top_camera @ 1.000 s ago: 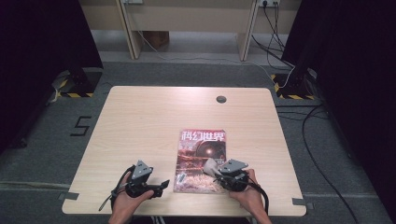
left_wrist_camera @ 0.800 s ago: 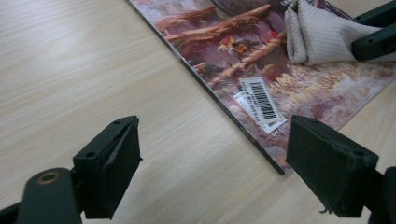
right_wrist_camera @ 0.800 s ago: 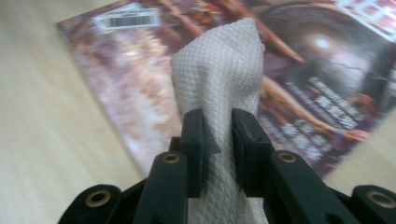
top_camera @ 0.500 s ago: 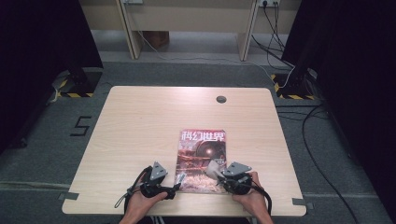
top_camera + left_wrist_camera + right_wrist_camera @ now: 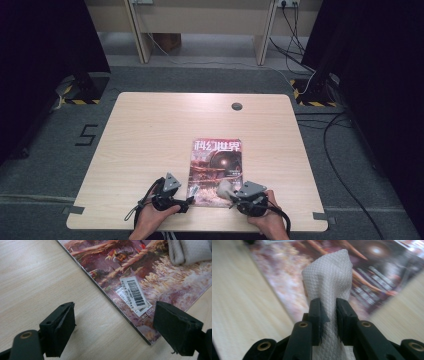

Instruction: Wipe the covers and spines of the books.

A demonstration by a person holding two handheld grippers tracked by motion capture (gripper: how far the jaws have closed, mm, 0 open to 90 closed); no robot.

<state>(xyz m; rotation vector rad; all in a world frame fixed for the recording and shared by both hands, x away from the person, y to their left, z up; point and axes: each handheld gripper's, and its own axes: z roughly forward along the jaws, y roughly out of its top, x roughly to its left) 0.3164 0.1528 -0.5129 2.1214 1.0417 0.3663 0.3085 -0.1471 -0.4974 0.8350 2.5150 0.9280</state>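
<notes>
Since the earlier frames my left gripper [image 5: 186, 202] has moved in from about 8 o'clock to the near left corner of the magazine [image 5: 216, 172], and its jaws stand wide open over that corner without touching it. My right gripper [image 5: 231, 196] is closed narrow on a folded white paper towel [image 5: 329, 282] lying on the cover at 5 o'clock. The towel's lower end is hidden between my pads, and the far cover is blurred; beyond the magazine, toward 12 o'clock, the table [image 5: 150, 130] is bare up to the far edge.

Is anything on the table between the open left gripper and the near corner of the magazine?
Nothing visible. The left gripper has its open jaws straddling the near corner of the glossy illustrated magazine, with bare light wooden table between them. The folded white paper towel sits clamped in the right gripper.
</notes>
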